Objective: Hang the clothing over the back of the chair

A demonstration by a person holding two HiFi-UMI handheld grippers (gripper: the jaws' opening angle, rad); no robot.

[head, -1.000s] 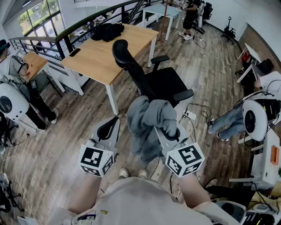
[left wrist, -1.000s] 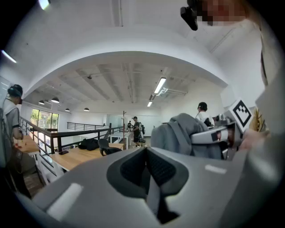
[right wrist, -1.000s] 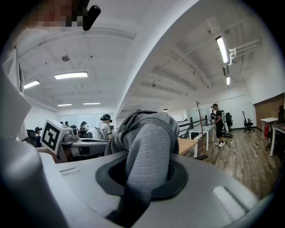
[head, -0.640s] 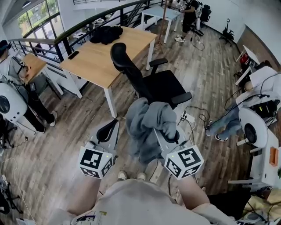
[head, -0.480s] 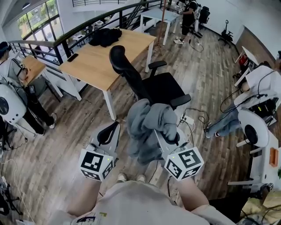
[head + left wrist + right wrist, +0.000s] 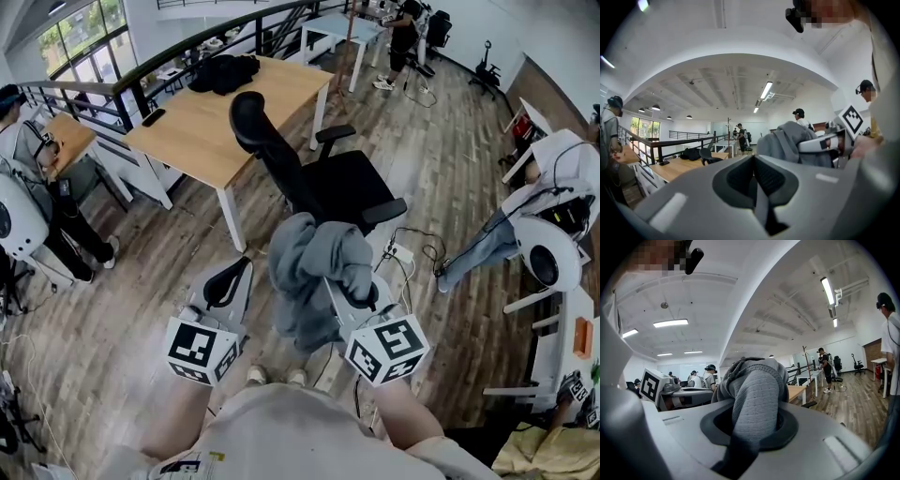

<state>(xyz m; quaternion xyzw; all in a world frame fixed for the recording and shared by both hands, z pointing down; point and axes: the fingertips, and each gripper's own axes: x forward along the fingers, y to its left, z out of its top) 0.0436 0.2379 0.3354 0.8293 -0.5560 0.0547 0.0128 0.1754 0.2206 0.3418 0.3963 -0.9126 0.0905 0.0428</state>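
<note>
A black office chair (image 6: 323,183) stands ahead of me on the wood floor, its tall back and headrest (image 6: 246,111) toward the desk. A bunched grey piece of clothing (image 6: 314,267) hangs in the air in front of my body, with my right gripper (image 6: 345,286) shut on it. In the right gripper view the grey fabric (image 6: 754,394) fills the gap between the jaws. My left gripper (image 6: 246,260) is level beside it on the left, jaws closed together (image 6: 756,161) with nothing in them. It does not touch the clothing (image 6: 787,140).
Behind the chair stands a wooden desk (image 6: 202,127) with a black garment (image 6: 223,70) on it. A railing runs along the left. People stand at the left (image 6: 28,150) and sit at the right (image 6: 553,159). Cables and a power strip (image 6: 403,251) lie right of the chair.
Both grippers and the grey clothing hold nearly the same place. The view has drifted a little, so the chair and desk sit slightly further left in the picture.
</note>
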